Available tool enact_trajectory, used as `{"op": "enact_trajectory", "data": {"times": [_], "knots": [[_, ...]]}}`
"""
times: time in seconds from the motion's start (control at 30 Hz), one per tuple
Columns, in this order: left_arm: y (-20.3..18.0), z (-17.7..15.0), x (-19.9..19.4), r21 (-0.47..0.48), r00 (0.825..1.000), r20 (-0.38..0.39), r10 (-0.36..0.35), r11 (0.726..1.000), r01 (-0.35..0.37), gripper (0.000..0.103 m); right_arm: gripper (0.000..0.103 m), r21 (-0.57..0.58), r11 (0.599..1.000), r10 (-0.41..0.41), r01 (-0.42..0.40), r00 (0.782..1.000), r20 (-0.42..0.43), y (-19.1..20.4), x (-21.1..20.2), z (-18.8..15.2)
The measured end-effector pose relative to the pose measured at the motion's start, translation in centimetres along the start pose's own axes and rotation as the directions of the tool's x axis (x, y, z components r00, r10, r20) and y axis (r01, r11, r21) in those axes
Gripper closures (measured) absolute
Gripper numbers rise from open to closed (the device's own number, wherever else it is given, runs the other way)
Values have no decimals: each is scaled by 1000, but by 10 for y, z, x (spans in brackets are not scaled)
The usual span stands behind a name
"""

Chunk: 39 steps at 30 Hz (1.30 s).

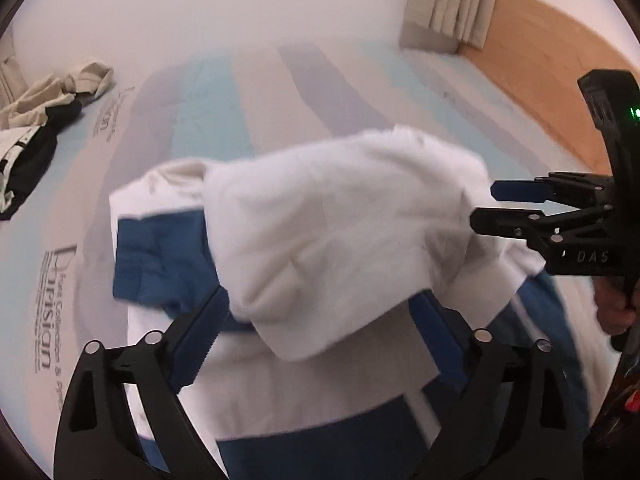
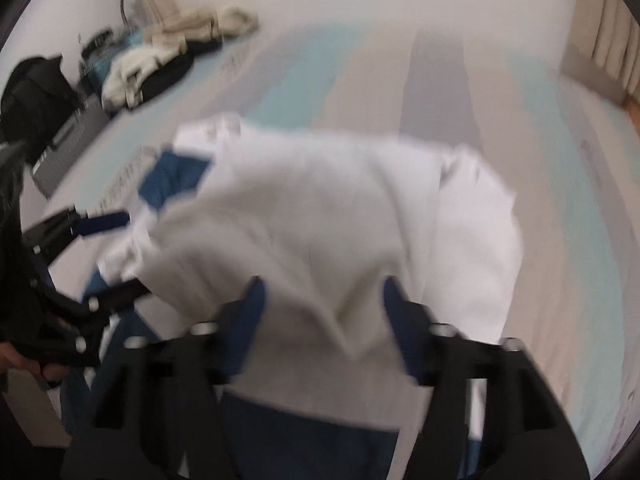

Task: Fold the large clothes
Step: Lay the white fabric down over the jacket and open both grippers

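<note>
A white and blue garment lies bunched on the striped bed cover, with a white fold draped over its blue parts. It also shows in the right wrist view. My left gripper is open, its blue-padded fingers on either side of the white fold's near edge. My right gripper is open, its jaws wide apart around the white cloth. The right gripper also shows at the right of the left wrist view, jaws apart at the garment's edge. Both views are blurred.
A pile of beige and dark clothes lies at the far left of the bed; it also shows in the right wrist view. Curtains and wooden floor are at the right. A black bag sits far left.
</note>
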<state>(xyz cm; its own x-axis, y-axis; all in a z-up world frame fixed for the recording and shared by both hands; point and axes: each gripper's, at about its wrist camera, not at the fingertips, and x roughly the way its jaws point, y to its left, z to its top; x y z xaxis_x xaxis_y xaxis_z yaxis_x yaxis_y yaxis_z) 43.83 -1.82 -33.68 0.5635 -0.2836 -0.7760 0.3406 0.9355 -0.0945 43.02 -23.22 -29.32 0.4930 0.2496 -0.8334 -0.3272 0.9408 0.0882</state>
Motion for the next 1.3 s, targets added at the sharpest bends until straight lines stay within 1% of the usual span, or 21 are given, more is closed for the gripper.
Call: {"op": "enact_trajectory", "data": {"times": [0.1,0.13,0.17,0.2,0.3,0.33,0.4,0.5,0.53,0.6,0.7,0.77,0.8,0.87,0.93,0.97,1.03,1.1,1.13,1.23,1.3], "knots": [[8,30,6,-15,1000,25,-18,1000,19,13,41,27,999,42,-44,998,42,-4,0,25],[8,38,8,-14,999,27,-20,1000,20,13,41,33,999,31,-33,998,52,-5,3,33],[11,49,9,-14,999,26,-30,999,30,13,41,24,1000,17,-18,999,45,-6,10,40],[12,55,10,-13,999,17,-36,999,36,13,41,16,1000,22,-22,999,31,-8,16,45],[19,64,1,-53,998,20,-57,997,58,13,43,42,997,61,-61,998,4,-13,31,52],[19,63,-1,-55,998,9,-58,997,58,13,45,53,995,86,-85,996,-16,-12,38,52],[16,55,-5,-40,999,-9,-53,998,52,13,47,54,993,103,-101,994,-39,-10,44,51],[12,44,-9,-15,999,0,-50,999,50,12,47,19,997,82,-81,995,-60,-3,47,36],[11,40,-7,-6,998,1,-59,998,59,12,47,5,997,79,-78,994,-70,-1,49,29],[12,34,6,-3,993,11,-116,993,116,12,47,-13,999,51,-52,995,-81,2,55,19],[12,25,37,20,986,14,-165,986,164,12,47,-22,999,36,-38,995,-95,2,61,7],[12,19,63,23,980,-26,-197,980,198,13,47,-25,999,35,-38,994,-107,1,66,-1],[12,14,75,21,978,-54,-201,979,202,14,47,-27,999,27,-30,993,-119,1,70,-6],[11,3,94,36,974,-114,-194,979,200,17,48,-22,999,25,-28,990,-140,-1,76,-14],[10,-8,103,45,974,-139,-181,981,189,17,48,-24,999,17,-21,987,-160,-3,82,-24],[12,-16,109,39,969,-163,-187,980,195,17,49,-29,999,10,-16,983,-182,-4,89,-31],[12,-26,114,48,968,-182,-172,982,183,18,50,-32,999,10,-17,979,-203,-5,96,-40],[5,-30,109,90,974,-180,-135,984,153,19,51,-48,999,-1,-8,980,-199,-3,95,-43],[4,-28,104,91,976,-174,-131,985,148,19,50,-43,999,-5,-3,983,-186,-2,90,-43],[6,-25,80,58,987,-110,-121,990,128,19,50,7,1000,17,-16,987,-162,-1,73,-42],[7,-32,83,44,985,-137,-106,993,113,19,50,9,1000,20,-19,987,-160,3,70,-45]]}}
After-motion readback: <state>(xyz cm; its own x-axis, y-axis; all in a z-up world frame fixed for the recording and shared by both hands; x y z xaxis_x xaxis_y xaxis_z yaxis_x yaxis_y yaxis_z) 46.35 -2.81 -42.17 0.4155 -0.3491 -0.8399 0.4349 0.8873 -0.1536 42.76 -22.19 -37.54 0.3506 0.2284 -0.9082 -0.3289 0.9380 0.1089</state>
